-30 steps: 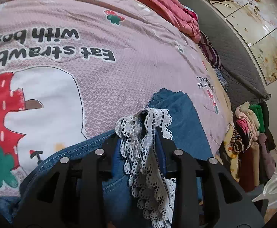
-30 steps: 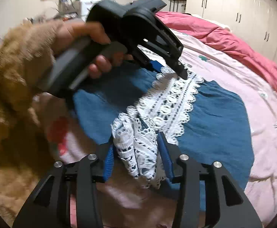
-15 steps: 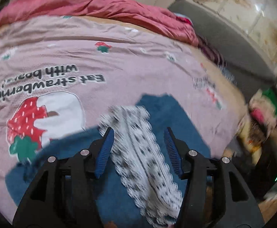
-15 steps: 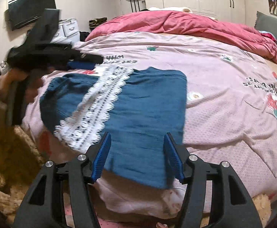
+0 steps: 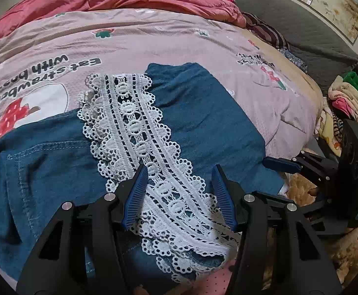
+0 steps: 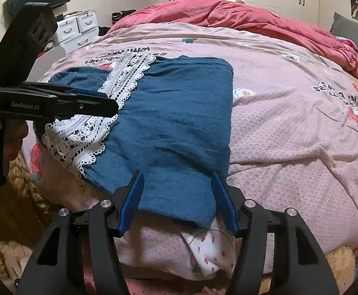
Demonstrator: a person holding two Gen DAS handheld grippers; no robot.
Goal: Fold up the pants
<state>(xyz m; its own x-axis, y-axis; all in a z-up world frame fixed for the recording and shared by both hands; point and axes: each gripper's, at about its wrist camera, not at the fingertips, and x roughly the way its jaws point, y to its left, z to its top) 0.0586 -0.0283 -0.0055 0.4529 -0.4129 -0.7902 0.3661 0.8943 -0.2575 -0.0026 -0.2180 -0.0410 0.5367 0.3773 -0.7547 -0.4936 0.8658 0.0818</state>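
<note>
Blue denim pants (image 5: pixel 203 120) lie folded over on the pink bed cover, with a white lace hem (image 5: pixel 139 137) running across the top of the fold. They also show in the right wrist view (image 6: pixel 176 120), with the lace (image 6: pixel 90 127) at their left. My left gripper (image 5: pixel 180 191) is open and empty, jaws either side of the lace, just above it. My right gripper (image 6: pixel 177 198) is open and empty over the near edge of the blue fabric. The left gripper also shows from the side in the right wrist view (image 6: pixel 90 103).
A pink strawberry-print bed cover (image 6: pixel 289 127) fills the bed. A red quilt (image 6: pixel 240 17) is bunched at the far side. A grey headboard (image 5: pixel 289 24) and a pile of clothes (image 5: pixel 346 98) stand at the right. White drawers (image 6: pixel 78 29) stand beyond the bed.
Both grippers have let go of the lace hem and opened. The lace and the folded leg now lie flat on the pants. Both grippers have pulled back toward the near edge.
</note>
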